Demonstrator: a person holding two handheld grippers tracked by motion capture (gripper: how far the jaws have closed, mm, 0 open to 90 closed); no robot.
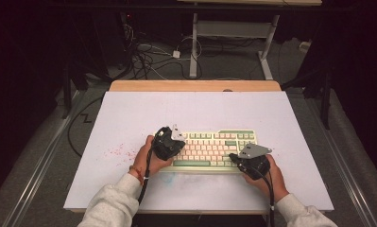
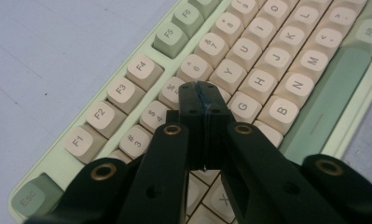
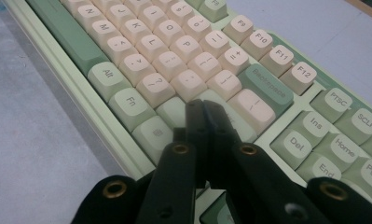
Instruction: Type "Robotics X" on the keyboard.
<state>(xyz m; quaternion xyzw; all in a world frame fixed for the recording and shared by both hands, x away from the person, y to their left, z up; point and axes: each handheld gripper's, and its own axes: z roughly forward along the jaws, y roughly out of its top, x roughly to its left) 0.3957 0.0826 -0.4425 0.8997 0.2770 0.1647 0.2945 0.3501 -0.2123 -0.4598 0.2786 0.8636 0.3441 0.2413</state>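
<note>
High view: left gripper (image 1: pixel 169 142) and right gripper (image 1: pixel 250 161), jaws pressed together, are hovering over the green-and-cream keyboard (image 1: pixel 214 147).

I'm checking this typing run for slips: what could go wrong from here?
The left claw is shut, its tip low among closely packed keys near 5, T and G, so it may press two at once. The right claw, also shut, sits by the keyboard's right end keys beside Backspace, so a slip could strike that. A hard push might slide the keyboard on the smooth white table.
</note>
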